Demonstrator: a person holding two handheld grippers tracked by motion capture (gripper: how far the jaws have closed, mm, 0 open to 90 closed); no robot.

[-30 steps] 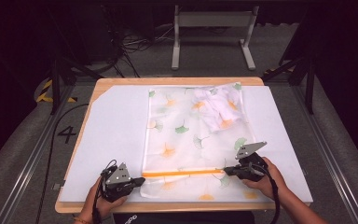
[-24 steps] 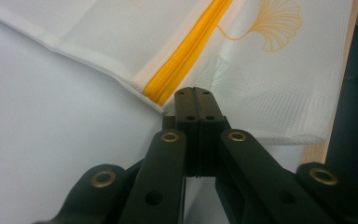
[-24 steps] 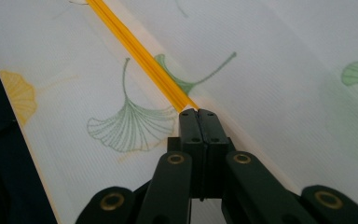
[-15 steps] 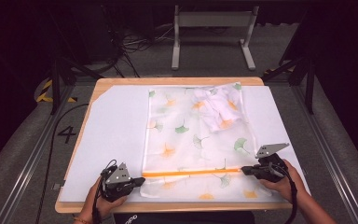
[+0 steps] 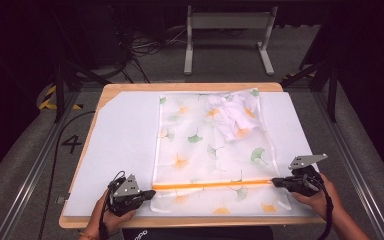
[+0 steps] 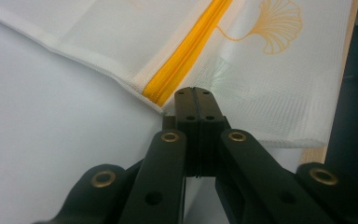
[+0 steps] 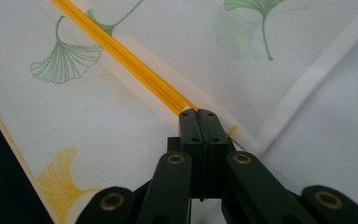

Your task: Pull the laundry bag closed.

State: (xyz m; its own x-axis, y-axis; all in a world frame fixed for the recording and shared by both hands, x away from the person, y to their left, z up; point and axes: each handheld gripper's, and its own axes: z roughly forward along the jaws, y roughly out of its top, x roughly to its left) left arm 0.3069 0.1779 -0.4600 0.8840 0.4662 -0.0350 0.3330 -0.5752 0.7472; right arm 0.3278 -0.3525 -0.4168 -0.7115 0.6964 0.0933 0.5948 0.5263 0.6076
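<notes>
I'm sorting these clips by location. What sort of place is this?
Probably a lab or recording studio, not a home: dark surroundings, a metal stand and loose cables on the grey floor, a floor marking "4".

Both forearms come in low from the near side, well apart. The left hand [image 5: 111, 216] holds the left gripper [image 5: 150, 192] pointing right, jaws pressed together. The right hand [image 5: 316, 196] holds the right gripper [image 5: 275, 182] pointing left, jaws likewise closed.

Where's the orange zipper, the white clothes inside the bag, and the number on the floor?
orange zipper [image 5: 212, 184]: high view, middle of its length.
crumpled white clothes [image 5: 228, 117]: high view, centre of bundle.
black floor number 4 [image 5: 72, 144]: high view, its middle.
</notes>
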